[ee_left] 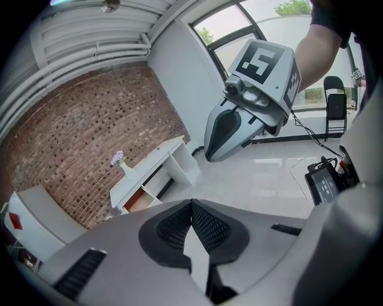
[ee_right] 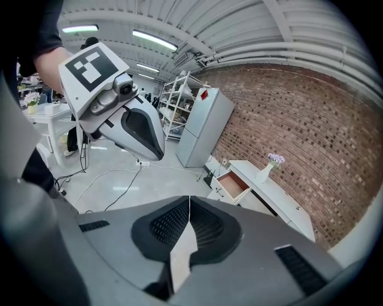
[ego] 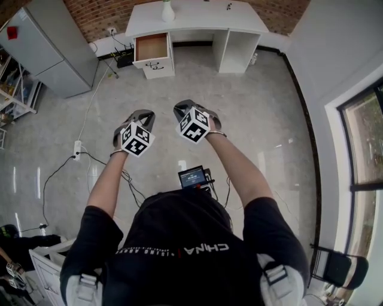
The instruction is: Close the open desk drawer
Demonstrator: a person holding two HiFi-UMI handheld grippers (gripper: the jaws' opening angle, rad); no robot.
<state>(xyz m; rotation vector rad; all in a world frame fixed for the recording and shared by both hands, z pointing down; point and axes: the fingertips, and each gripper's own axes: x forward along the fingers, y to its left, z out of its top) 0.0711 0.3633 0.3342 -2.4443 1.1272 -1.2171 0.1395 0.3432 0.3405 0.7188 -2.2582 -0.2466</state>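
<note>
Approach first: the open wood-lined drawer (ego: 151,48) of the white desk (ego: 197,18) stands well ahead. Grey left gripper (ego: 145,113) and right gripper (ego: 183,107) (jaws together, empty) should push its front squarely.

The worktop (ego: 203,15) is standing at my twelve o'clock, its drawer (ego: 151,47) sticking out toward eleven, a vase (ego: 168,11) sitting on it, a cabinet (ego: 54,51) standing at ten.

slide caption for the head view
Left gripper and right gripper shut, far from the open drawer of the white desk
</note>
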